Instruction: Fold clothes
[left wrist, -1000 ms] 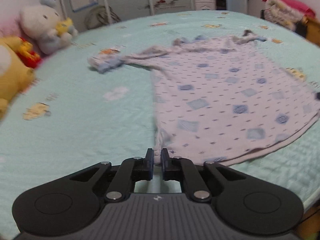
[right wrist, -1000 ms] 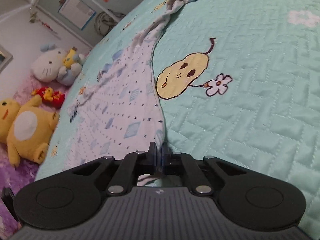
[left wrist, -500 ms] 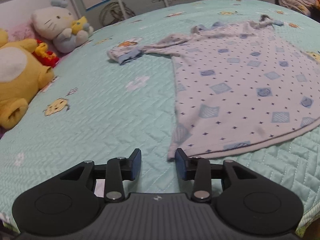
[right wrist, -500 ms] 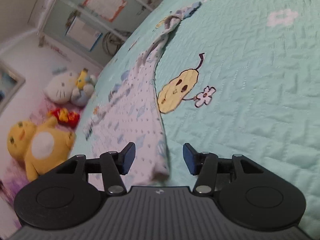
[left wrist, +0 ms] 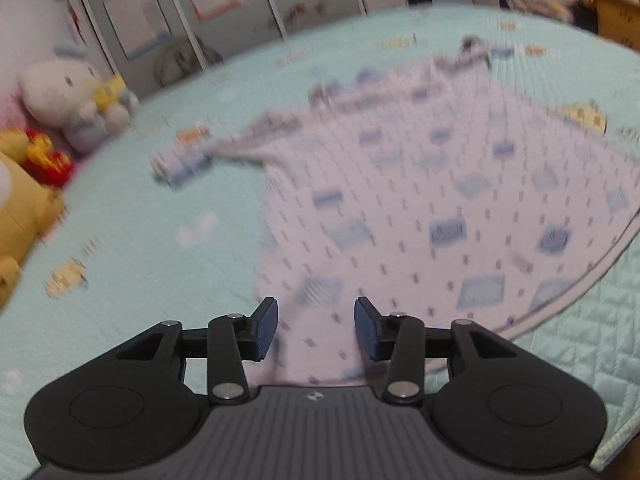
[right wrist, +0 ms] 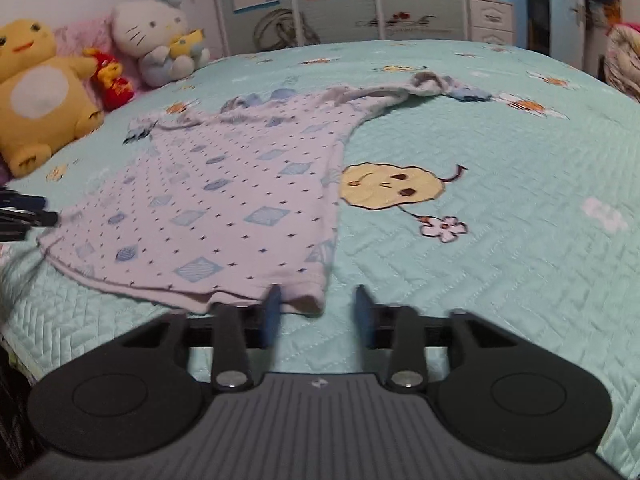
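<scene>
right now my left gripper (left wrist: 315,328) has its fingers (left wrist: 265,327) parted and opening a little, with nothing pinched; the near hem of the shirt (left wrist: 420,200) lies on the bed just beyond and partly between them, flat and not gripped. the shirt is a pale one with blue diamonds and small dark marks, spread front-up on the mint quilted bedspread (left wrist: 140,240), its body stretching away ahead and to the right of my left fingers, one sleeve trailing off to the far left. my right gripper (right wrist: 317,312) has its fingers (right wrist: 273,312) apart too but closing, the frame smeared there; the shirt's near right corner sits just ahead of the left-hand finger, and i cannot tell if it touches. the rest of the shirt runs ahead and left of my right fingers, and a yellow pear picture (right wrist: 390,186) on the quilt lies ahead, slightly right. plush toys (right wrist: 156,40) sit far off to the left.
</scene>
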Demonstrator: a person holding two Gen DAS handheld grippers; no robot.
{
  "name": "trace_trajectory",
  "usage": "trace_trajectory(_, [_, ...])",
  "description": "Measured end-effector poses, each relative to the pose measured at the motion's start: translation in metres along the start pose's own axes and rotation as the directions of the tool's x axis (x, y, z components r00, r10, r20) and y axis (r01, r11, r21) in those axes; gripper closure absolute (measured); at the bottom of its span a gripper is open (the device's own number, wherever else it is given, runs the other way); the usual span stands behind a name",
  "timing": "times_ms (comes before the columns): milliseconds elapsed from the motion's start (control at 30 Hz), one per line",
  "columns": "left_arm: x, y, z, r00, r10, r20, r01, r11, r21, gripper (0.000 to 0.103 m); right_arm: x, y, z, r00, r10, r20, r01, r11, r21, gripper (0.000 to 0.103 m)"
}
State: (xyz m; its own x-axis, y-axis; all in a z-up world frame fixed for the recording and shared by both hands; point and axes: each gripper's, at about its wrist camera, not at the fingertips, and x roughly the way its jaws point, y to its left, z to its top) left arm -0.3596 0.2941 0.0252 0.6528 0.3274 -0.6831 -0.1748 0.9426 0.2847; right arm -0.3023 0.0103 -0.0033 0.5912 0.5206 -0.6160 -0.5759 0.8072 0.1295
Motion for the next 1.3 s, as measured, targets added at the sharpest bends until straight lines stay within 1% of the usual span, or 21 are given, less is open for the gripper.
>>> trace_trajectory(33, [0.002,0.000,-0.003,1.000,-0.001,0.001,0.001,1.000,-0.010,0.056,0.001,0.002,0.000,1.000,-0.013,0.000,0.013,1.000,-0.016,0.091])
trace_trajectory(67, [0.003,0.001,-0.007,1.000,-0.003,0.004,0.003,1.000,-0.021,0.056,0.002,0.002,0.000,1.000,-0.030,-0.005,0.030,0.999,-0.027,0.100])
trace_trajectory(133, [0.004,0.003,-0.009,1.000,0.006,0.003,-0.006,1.000,-0.021,0.050,0.001,0.001,0.001,0.998,-0.055,-0.015,0.054,0.998,-0.023,0.101])
trace_trajectory(167, [0.004,0.005,-0.009,1.000,0.012,-0.001,-0.012,1.000,-0.021,0.049,-0.001,0.000,0.002,0.998,-0.059,-0.022,0.058,0.998,-0.015,0.101])
trace_trajectory(233, [0.005,0.008,-0.009,1.000,0.016,-0.007,-0.016,1.000,-0.021,0.043,-0.002,0.000,0.003,0.997,-0.066,-0.038,0.065,0.998,-0.020,0.101])
trace_trajectory(333, [0.006,0.007,-0.007,1.000,0.025,-0.011,-0.025,1.000,-0.012,0.041,0.000,0.000,0.003,0.996,-0.058,-0.064,0.057,0.998,-0.017,0.100])
trace_trajectory(433, [0.003,0.004,-0.004,0.999,0.032,-0.010,-0.032,0.999,0.004,0.042,-0.002,-0.012,0.005,0.998,0.004,-0.068,0.000,0.999,0.054,0.096])
trace_trajectory(467, [0.001,0.005,-0.003,1.000,0.031,-0.007,-0.031,1.000,0.001,0.042,-0.004,-0.017,0.006,0.997,0.033,-0.069,-0.027,0.996,0.082,0.089])
trace_trajectory(533, [-0.004,0.007,-0.001,1.000,0.029,-0.001,-0.029,1.000,-0.008,0.043,-0.011,-0.025,0.009,0.997,0.056,-0.059,-0.049,0.991,0.126,0.084])
trace_trajectory(667, [-0.019,0.010,0.012,0.999,0.010,0.049,-0.008,0.999,-0.048,0.043,-0.023,-0.041,0.018,0.999,0.052,-0.004,-0.050,0.974,0.221,0.083])
trace_trajectory(800, [-0.020,0.003,0.034,0.995,-0.063,0.080,0.068,0.996,-0.063,0.042,-0.015,-0.046,0.030,0.992,0.120,0.041,-0.126,0.933,0.338,0.082])
trace_trajectory(867, [-0.007,-0.001,0.038,0.995,-0.089,0.050,0.093,0.993,-0.079,0.042,-0.004,-0.044,0.037,0.981,0.183,0.067,-0.194,0.897,0.397,0.082])
trace_trajectory(933, [0.006,-0.005,0.043,0.993,-0.115,0.021,0.116,0.989,-0.096,0.042,0.007,-0.037,0.043,0.966,0.243,0.086,-0.256,0.870,0.421,0.081])
trace_trajectory(967, [0.015,-0.007,0.041,0.994,-0.114,-0.004,0.113,0.989,-0.098,0.041,0.012,-0.033,0.046,0.959,0.267,0.091,-0.280,0.861,0.425,0.079])
trace_trajectory(1000, [0.024,-0.009,0.038,0.993,-0.109,-0.042,0.104,0.989,-0.102,0.041,0.019,-0.031,0.047,0.957,0.277,0.086,-0.287,0.859,0.424,0.074])
trace_trajectory(1067, [0.030,-0.003,0.031,0.991,-0.122,-0.054,0.111,0.979,-0.172,0.038,0.032,-0.029,0.045,0.960,0.274,0.058,-0.272,0.864,0.423,0.063])
trace_trajectory(1100, [0.032,0.000,0.028,0.990,-0.129,-0.060,0.114,0.972,-0.207,0.036,0.039,-0.030,0.043,0.964,0.263,0.038,-0.254,0.868,0.427,0.062])
trace_trajectory(1133, [0.032,0.004,0.027,0.988,-0.140,-0.066,0.121,0.966,-0.230,0.036,0.044,-0.034,0.039,0.970,0.241,0.017,-0.223,0.867,0.445,0.062])
trace_trajectory(1167, [0.032,0.007,0.028,0.986,-0.150,-0.070,0.129,0.960,-0.247,0.036,0.046,-0.040,0.035,0.973,0.232,0.014,-0.211,0.858,0.468,0.073])
trace_trajectory(1200, [0.031,0.010,0.029,0.984,-0.161,-0.073,0.137,0.955,-0.264,0.036,0.048,-0.045,0.030,0.975,0.223,0.010,-0.199,0.848,0.491,0.082])
trace_trajectory(1300, [0.029,0.022,0.035,0.975,-0.211,-0.065,0.178,0.927,-0.331,0.039,0.047,-0.056,0.027,0.974,0.226,0.014,-0.197,0.817,0.542,0.083])
